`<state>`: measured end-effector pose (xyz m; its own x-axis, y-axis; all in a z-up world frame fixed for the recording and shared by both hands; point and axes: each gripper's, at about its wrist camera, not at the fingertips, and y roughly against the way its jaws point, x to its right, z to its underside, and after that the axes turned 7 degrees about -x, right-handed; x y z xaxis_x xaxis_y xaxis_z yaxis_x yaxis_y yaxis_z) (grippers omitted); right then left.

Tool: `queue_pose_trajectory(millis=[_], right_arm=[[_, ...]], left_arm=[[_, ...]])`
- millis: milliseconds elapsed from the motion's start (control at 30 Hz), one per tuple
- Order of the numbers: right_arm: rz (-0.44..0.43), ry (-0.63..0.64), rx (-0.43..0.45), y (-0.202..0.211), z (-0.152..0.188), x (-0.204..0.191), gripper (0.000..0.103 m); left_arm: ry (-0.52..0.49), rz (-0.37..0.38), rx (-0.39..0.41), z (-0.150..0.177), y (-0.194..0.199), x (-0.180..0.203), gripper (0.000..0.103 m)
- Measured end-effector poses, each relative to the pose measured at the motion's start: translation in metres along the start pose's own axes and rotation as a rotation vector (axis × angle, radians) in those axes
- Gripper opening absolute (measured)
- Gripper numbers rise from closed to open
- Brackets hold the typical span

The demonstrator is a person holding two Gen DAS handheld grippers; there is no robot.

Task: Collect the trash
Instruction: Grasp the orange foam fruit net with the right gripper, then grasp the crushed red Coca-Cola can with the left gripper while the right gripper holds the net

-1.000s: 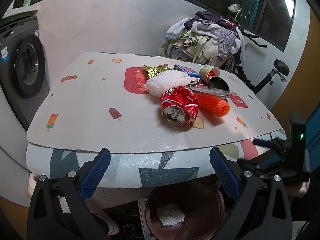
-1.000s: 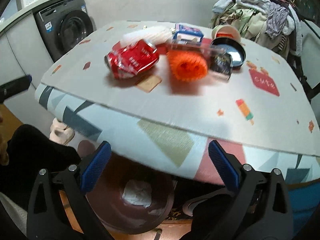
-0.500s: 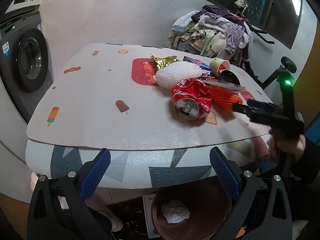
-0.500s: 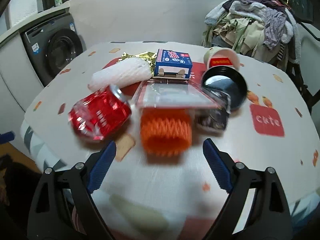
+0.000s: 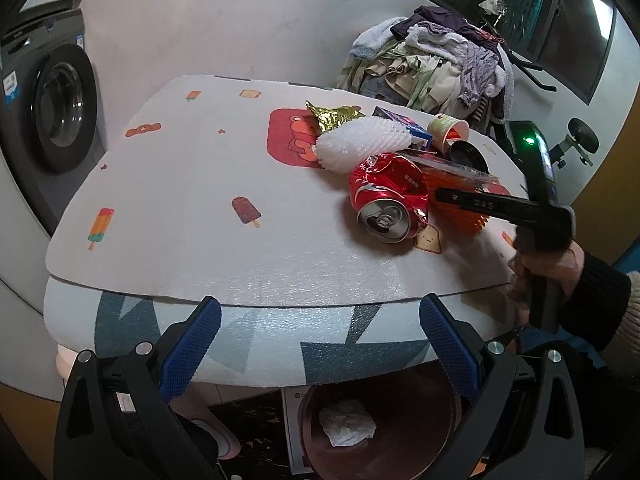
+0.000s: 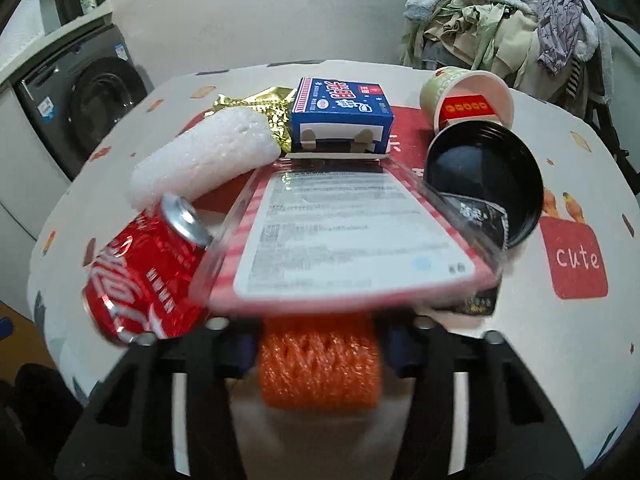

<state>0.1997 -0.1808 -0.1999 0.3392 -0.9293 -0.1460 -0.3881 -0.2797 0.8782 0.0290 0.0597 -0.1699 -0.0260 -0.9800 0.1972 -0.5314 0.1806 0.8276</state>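
Note:
A pile of trash lies on the table (image 5: 200, 200). An orange foam net (image 6: 320, 368) sits between the fingers of my right gripper (image 6: 318, 344). Its jaws are closing and the pads touch both sides of the net. A clear packet with a pink label (image 6: 352, 240) rests on top of the net. A crushed red can (image 6: 140, 276) lies to its left. From the left wrist view the right gripper (image 5: 452, 200) reaches past the can (image 5: 388, 196) to the net (image 5: 468, 220). My left gripper (image 5: 320, 344) is open and holds nothing at the table's front edge.
Behind the net lie a white foam sleeve (image 6: 204, 164), a gold wrapper (image 5: 332, 114), a blue carton (image 6: 340, 114), a paper cup (image 6: 468, 98) and a black bowl (image 6: 484, 184). A brown bin (image 5: 384, 452) holding crumpled paper (image 5: 346, 426) stands under the table. A washing machine (image 5: 52, 108) is on the left.
My right gripper moved from below the table's edge up over the table to the orange net, and its jaws came in around it. The left gripper has barely shifted.

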Motion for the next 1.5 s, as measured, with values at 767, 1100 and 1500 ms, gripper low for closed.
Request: queue_pose_trajectory(millis=[767,1100,1500], right_arm=[[-0.122,-0.014,0.189,0.127,0.084,0.007,0.035],[-0.08,-0.032,0.244,0.143,0.084,0.029,0.035],[-0.069,-0.087,0.24,0.14,0.094,0.054,0.035]], left_arm=[[0.184,0.228,-0.077,-0.054,-0.024,0.011,0.09],[0.51,0.343,-0.238,-0.081,-0.088,0.014,0.064],[0.515,0.18,-0.247,-0.097,-0.106,0.01,0.039]])
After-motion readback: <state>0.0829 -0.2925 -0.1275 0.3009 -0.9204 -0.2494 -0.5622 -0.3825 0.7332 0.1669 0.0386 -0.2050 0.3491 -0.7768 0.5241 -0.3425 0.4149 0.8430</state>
